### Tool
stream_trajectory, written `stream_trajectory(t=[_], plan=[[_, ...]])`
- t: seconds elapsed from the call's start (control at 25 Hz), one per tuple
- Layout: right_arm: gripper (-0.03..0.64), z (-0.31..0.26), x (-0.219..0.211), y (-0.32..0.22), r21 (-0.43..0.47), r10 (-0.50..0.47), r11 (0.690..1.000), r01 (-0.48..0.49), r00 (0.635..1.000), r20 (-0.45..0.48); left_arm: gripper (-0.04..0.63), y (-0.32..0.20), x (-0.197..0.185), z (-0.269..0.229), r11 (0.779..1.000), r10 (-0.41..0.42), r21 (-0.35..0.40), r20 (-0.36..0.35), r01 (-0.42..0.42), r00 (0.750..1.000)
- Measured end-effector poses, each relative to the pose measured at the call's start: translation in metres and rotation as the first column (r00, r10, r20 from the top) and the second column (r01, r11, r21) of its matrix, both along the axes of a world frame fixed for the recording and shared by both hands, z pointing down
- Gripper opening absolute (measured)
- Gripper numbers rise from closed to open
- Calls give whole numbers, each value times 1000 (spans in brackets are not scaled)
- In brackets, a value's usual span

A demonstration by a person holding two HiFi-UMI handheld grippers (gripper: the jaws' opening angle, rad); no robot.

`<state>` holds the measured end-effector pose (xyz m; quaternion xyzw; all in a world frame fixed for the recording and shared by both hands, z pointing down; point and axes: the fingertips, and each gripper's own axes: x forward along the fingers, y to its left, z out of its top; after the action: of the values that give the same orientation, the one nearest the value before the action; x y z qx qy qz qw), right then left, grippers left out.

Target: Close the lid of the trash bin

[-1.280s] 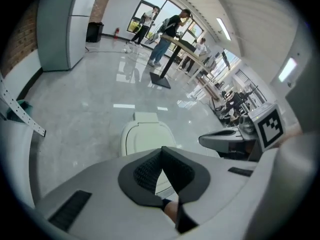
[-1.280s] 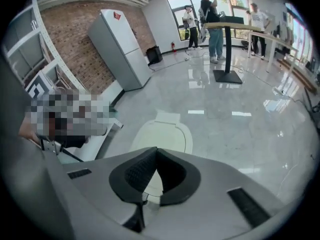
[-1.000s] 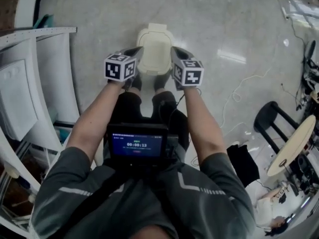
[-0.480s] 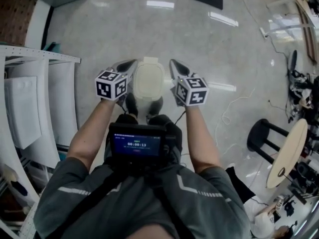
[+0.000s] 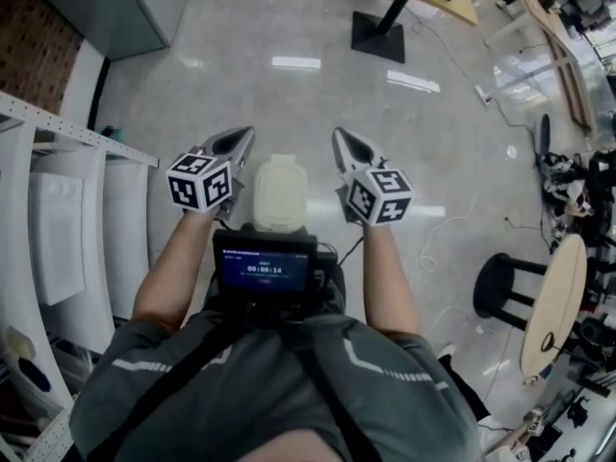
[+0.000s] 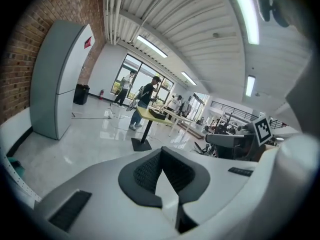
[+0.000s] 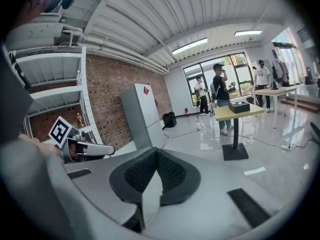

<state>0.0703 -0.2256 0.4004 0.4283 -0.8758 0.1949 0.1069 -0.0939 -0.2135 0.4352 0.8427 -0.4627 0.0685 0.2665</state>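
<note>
Head view: bin (image 5: 279,192) stands on the floor (image 5: 289,94) right in front of the person, cream lid (image 5: 279,183) flat on top; left gripper (image 5: 239,141) just left of it, right gripper (image 5: 345,142) just right, neither visibly touching it; screen (image 5: 265,269) at the chest; shelf (image 5: 58,210) at far left, stool (image 5: 505,279) at right. Left gripper view: jaws pressed together at the tips, nothing between them; aimed out across the room at a table (image 6: 150,115), grey cabinet (image 6: 60,79) on the left. Right gripper view: jaws likewise together and empty; same table ahead right, cabinet by the brick wall (image 7: 110,94).
</note>
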Motion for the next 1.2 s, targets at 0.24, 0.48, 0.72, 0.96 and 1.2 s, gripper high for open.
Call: stream_trajectory(t=[0.24, 0.48, 0.72, 0.96, 1.2], plan=[[9, -46, -7, 4, 88, -40, 995, 39, 999, 6, -2, 2, -3, -57, 991, 37, 131, 16, -39, 999], [9, -79, -11, 16, 138, -68, 988, 65, 998, 19, -2, 22, -5, -89, 980, 81, 183, 16, -83, 997], [9, -112, -12, 22, 206, -71, 976, 68, 997, 6, -2, 27, -14, -108, 972, 57, 225, 14, -59, 998], [8, -133, -16, 21, 246, -78, 966, 76, 997, -2, -2, 24, -10, -132, 958, 67, 278, 13, -68, 998], [8, -133, -13, 24, 236, -77, 969, 73, 997, 10, -2, 26, -4, -139, 955, 79, 285, 19, -81, 997]])
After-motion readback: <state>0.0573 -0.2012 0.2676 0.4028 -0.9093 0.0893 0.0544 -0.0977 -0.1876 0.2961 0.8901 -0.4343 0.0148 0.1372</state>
